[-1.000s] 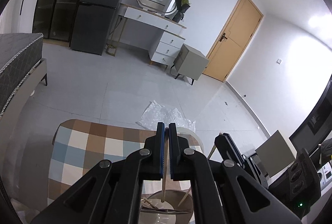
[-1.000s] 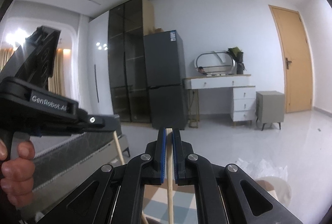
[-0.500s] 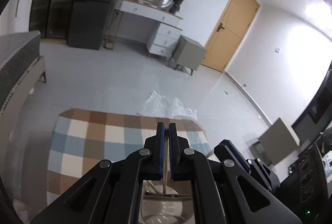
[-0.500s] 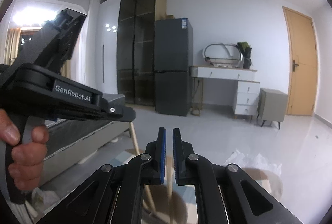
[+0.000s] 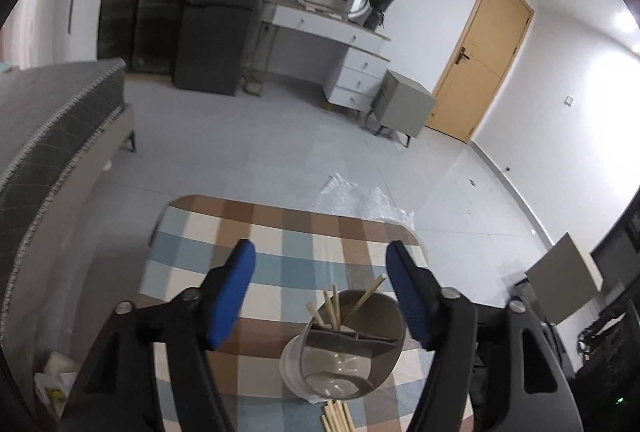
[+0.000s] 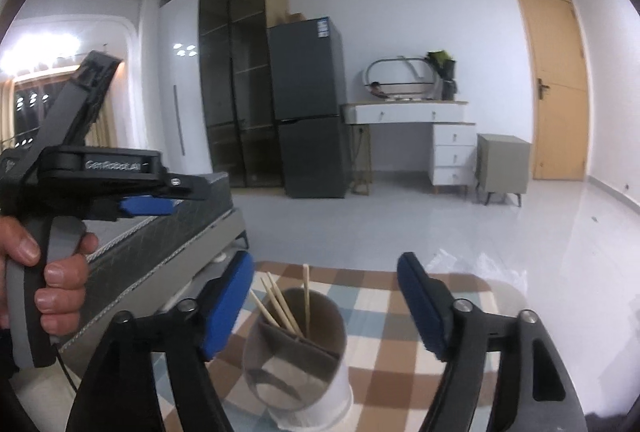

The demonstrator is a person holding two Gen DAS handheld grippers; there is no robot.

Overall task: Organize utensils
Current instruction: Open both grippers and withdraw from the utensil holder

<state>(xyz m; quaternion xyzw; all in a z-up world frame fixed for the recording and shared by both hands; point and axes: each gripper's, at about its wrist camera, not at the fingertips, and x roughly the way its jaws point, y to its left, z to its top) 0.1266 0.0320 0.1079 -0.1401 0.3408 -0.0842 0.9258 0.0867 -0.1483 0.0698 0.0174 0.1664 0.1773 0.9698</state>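
Wooden chopsticks (image 5: 335, 306) stand in the divided holder (image 6: 298, 348) near the surface's near edge; both tongs, left tongs (image 5: 320, 290) and right tongs (image 6: 326, 306), gape wide and empty, so loose sticks (image 5: 338, 416) warrant centred, low pickup.

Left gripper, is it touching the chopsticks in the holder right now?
Apart. In the left wrist view the left gripper has its jaws wide open, and the chopsticks stand in the holder between and below them, with tablecloth showing either side.
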